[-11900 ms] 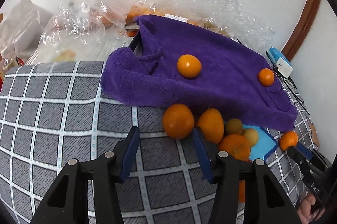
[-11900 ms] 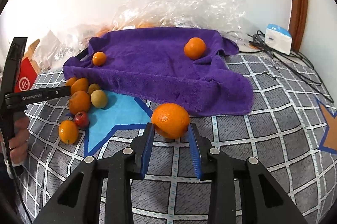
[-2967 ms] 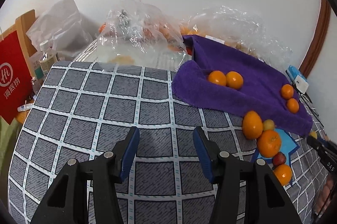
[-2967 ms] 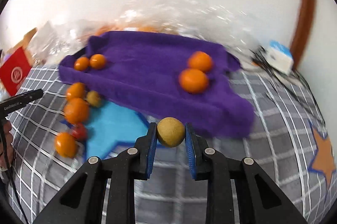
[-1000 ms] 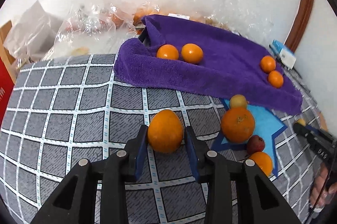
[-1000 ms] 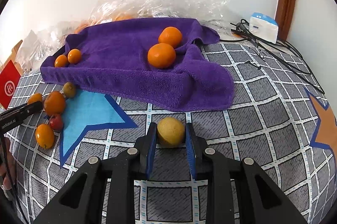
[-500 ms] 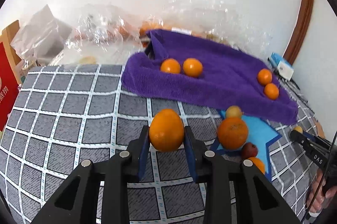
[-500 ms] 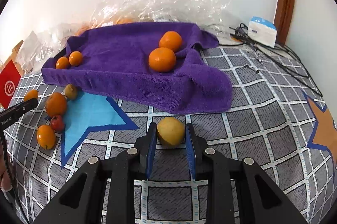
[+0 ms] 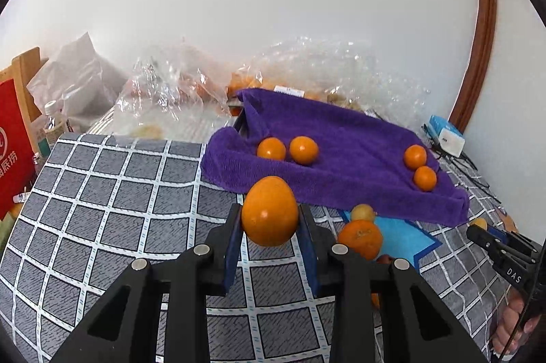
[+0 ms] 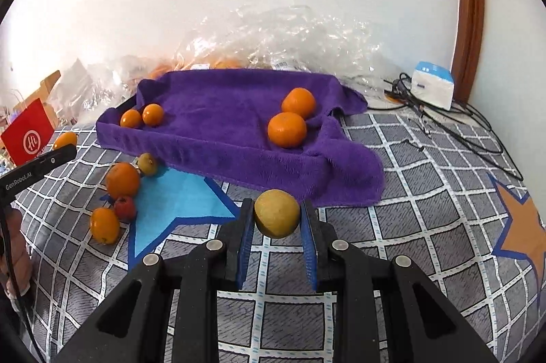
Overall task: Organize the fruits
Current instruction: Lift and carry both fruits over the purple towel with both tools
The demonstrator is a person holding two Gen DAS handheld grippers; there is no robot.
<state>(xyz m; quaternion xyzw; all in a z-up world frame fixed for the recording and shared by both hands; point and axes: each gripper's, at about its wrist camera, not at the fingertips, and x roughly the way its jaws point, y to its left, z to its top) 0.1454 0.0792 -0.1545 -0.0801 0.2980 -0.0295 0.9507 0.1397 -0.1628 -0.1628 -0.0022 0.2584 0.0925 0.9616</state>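
since a second ago, both fruits we hold have come up off the checked cloth [image 9: 112, 202]; then they sat low against it, and now each shows clear of it between its pads.

our left gripper [image 9: 270, 228] is clamped on the large orange [image 9: 269, 215], which sits right at the fingertips, bulging above and below the blue pads [image 9: 233, 240]. beyond it lies the purple towel [image 9: 344, 155], draped over a shallow tray, with a pair of small oranges [image 9: 288, 149] at its near-left corner and another pair [image 9: 419, 167] toward its right end. just right of the gripper, on the blue star patch [image 9: 406, 233], sit a bigger orange [image 9: 361, 239] and a small yellow-green fruit [image 9: 363, 213] touching behind it.

our right gripper [image 10: 277, 228] is clenched on the round yellow fruit [image 10: 277, 213], again held at the very tips, just in front of the towel's near-right corner. from this side the two larger mandarins [image 10: 292, 120] lie on the towel ahead of the gripper, well apart from the two small ones at the far-left end. to the left on the cloth rest an orange [image 10: 122, 180], a small red fruit [image 10: 125, 208] and another orange [image 10: 104, 225], close together. crumpled clear plastic bags [image 10: 290, 35] are heaped against the wall behind.
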